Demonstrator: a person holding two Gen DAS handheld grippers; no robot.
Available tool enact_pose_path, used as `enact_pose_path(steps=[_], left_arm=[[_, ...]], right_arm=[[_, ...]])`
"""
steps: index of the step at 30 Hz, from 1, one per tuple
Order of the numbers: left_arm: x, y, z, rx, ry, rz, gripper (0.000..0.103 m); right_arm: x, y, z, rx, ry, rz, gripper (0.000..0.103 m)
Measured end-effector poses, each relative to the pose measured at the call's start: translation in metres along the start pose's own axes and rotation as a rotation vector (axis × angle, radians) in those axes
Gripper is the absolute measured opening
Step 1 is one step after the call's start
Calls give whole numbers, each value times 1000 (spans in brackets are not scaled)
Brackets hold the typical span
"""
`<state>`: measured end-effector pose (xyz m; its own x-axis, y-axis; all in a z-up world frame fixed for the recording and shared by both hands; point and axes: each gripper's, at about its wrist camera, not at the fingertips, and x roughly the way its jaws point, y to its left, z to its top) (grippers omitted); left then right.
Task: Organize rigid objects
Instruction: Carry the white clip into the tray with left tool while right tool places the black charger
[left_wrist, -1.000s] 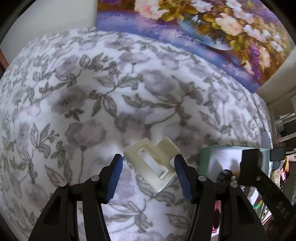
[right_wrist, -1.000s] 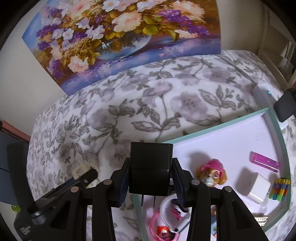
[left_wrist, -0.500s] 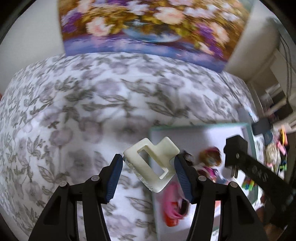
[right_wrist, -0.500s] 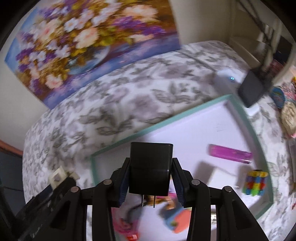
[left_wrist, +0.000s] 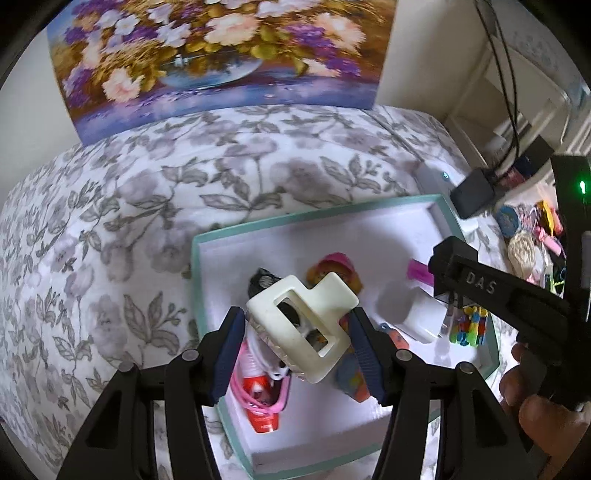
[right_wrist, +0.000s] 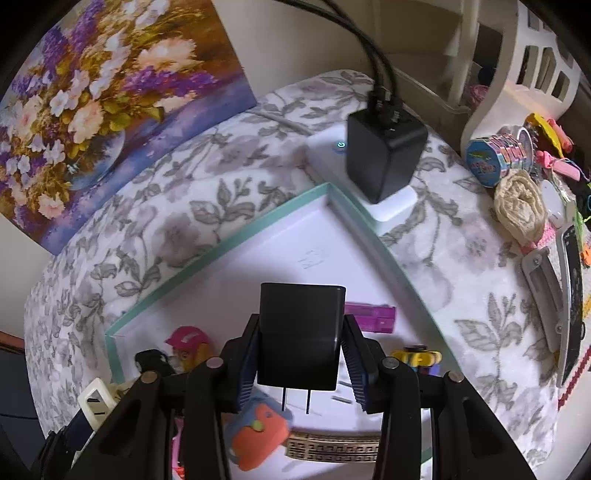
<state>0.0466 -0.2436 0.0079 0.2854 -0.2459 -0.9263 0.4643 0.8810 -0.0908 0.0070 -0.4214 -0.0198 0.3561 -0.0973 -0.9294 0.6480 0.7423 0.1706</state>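
Note:
My left gripper (left_wrist: 297, 341) is shut on a cream hair claw clip (left_wrist: 301, 326) and holds it above the near left part of a white box with a teal rim (left_wrist: 314, 218). My right gripper (right_wrist: 301, 363) is shut on a black plug adapter (right_wrist: 301, 332), prongs pointing down, above the same box (right_wrist: 229, 240). In the box lie a pink-hatted toy figure (left_wrist: 334, 264), a magenta lighter (right_wrist: 369, 315), a white charger cube (left_wrist: 413, 314), a coloured block toy (left_wrist: 467, 326) and pink headphones (left_wrist: 258, 398). The right gripper also shows in the left wrist view (left_wrist: 454, 273).
The box sits on a bed with a grey floral cover (left_wrist: 110, 221). A flower painting (left_wrist: 221, 55) leans on the wall behind. A white power strip with a black plugged-in charger (right_wrist: 384, 158) lies by the box's far corner. Small clutter and hair clips (right_wrist: 546, 206) lie to the right.
Both grippers have moved right over the box, each keeping its object. The clip was over bare bedcover and now hangs above the box's contents.

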Motion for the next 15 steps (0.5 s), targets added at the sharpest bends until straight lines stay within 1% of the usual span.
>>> enact_pose_path(steps=[4,12,15], left_arm=[[7,-8,-3,19,14,12,60],[13,-21,-6,63,24,48,60],[14,-20,-6,58,31,49,60]], right_arm=[[4,-1,-1,-1,12,8,46],[10,12,-3,-43,30,13,46],[14,16,-5,-55,43,2,46]])
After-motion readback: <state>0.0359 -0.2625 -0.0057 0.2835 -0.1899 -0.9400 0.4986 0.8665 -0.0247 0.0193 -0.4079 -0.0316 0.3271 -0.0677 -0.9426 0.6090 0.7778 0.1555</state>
